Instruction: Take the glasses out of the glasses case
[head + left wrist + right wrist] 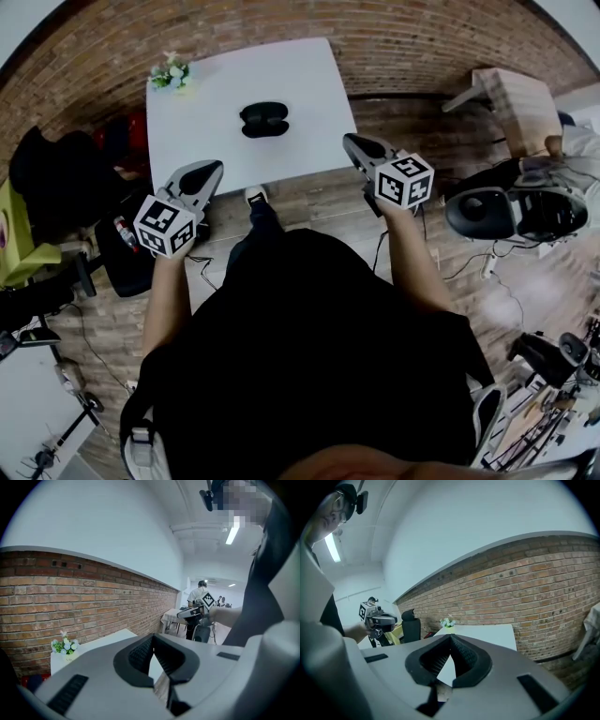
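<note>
Glasses case (263, 119) central on table (314, 84)

In the head view the glasses case (264, 119) is shown only as a small dark shape on the white table (309, 84); whether it is open or closed cannot be told. In both gripper views it is hidden, probably behind the bodies of the left gripper (153, 637) and the right gripper (450, 639), by which most of the table is covered.

Head cam: overhead, steeply down; worktop (281, 75) far, upper centre. Both gripper cams: near-level, facing brick wall (422, 37), sharing worktop and flowers (171, 73).
</note>
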Demonstrator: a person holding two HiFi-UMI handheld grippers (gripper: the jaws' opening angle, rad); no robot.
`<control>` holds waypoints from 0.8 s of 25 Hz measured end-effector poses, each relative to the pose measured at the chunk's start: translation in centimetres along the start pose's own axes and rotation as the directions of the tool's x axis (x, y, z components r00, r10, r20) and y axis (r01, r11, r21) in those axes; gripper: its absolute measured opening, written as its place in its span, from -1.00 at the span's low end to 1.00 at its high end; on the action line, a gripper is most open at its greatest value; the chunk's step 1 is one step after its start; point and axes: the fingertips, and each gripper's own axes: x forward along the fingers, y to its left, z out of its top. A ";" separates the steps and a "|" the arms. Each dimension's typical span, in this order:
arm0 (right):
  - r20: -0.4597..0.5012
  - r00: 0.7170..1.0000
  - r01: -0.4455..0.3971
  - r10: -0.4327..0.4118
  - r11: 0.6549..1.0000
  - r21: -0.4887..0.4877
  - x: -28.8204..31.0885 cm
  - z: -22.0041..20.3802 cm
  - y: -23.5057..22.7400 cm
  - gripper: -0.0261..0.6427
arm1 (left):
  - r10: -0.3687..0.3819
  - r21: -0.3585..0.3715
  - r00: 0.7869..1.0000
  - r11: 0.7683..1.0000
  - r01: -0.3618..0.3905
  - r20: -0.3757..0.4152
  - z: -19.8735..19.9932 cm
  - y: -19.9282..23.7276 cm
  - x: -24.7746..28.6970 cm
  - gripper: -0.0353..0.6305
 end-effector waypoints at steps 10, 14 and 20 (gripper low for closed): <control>-0.020 1.000 0.022 -0.021 1.000 0.009 2.9 1.3 -1.8 -0.88 | -0.016 -0.007 1.000 1.000 0.016 -0.011 0.4 3.8 2.1 -0.87; -0.022 0.999 0.026 -0.026 0.999 0.018 4.6 1.9 -2.6 -0.88 | -0.022 -0.010 1.000 1.000 0.022 -0.018 0.6 5.4 3.0 -0.87; -0.022 1.000 0.022 -0.022 0.999 0.030 7.0 2.5 -3.7 -0.88 | -0.021 -0.012 0.999 1.000 0.021 -0.025 0.8 7.9 4.0 -0.87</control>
